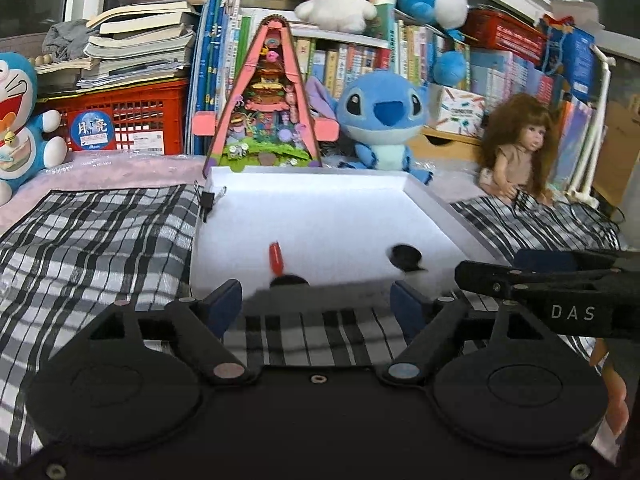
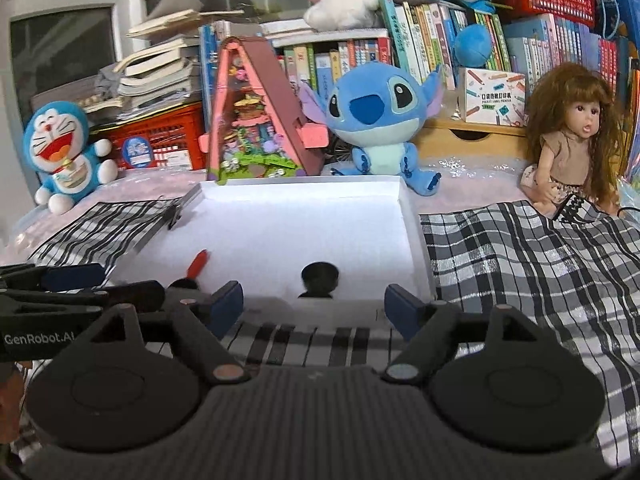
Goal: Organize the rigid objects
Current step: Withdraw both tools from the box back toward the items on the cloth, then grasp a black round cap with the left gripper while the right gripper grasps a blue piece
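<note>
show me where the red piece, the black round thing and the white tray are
red piece (image 1: pixel 276 257), left wrist view, its middle
black round thing (image 2: pixel 319 276), right wrist view, its centre
white tray (image 2: pixel 414 236), right wrist view, right rim

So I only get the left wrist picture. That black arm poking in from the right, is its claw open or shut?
Observer: Open. The right wrist view shows the right gripper head on, jaws wide apart, with nothing between them.
Operator: And the Doraemon toy? My picture cuts it off.
Observer: It shows whole there. Doraemon sits upright with its arms out, beside the red crate.
</note>
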### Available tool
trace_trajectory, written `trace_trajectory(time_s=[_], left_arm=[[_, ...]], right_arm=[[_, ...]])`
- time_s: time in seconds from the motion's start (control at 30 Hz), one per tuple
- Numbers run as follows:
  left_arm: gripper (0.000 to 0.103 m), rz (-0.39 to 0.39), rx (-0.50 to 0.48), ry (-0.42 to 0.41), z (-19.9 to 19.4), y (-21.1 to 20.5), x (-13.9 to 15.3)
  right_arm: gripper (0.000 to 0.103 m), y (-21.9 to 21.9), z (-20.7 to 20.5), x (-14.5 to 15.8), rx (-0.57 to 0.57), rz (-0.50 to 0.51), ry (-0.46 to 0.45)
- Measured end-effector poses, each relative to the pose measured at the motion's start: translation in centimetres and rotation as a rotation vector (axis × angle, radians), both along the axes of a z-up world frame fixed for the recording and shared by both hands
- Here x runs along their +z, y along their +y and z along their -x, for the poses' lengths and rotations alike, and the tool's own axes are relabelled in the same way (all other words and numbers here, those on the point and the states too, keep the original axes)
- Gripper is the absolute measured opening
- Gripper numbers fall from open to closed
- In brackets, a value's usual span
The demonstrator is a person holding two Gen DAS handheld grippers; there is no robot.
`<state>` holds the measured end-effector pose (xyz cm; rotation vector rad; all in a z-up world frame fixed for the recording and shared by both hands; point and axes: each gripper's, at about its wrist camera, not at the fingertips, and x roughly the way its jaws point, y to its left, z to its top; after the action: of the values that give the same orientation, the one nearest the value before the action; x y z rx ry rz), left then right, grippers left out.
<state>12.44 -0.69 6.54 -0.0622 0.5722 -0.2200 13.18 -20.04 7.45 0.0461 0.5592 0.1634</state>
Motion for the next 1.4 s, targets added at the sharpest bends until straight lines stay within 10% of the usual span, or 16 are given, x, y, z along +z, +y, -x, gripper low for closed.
trace_trajectory(time_s=[1.4], left_arm=[[0.083,-0.026,0.034,-0.003,10.8,2.1,-5.1]], right_arm=[[0.093,0.7,10.7,-4.6,0.061,0.064,-0.047]])
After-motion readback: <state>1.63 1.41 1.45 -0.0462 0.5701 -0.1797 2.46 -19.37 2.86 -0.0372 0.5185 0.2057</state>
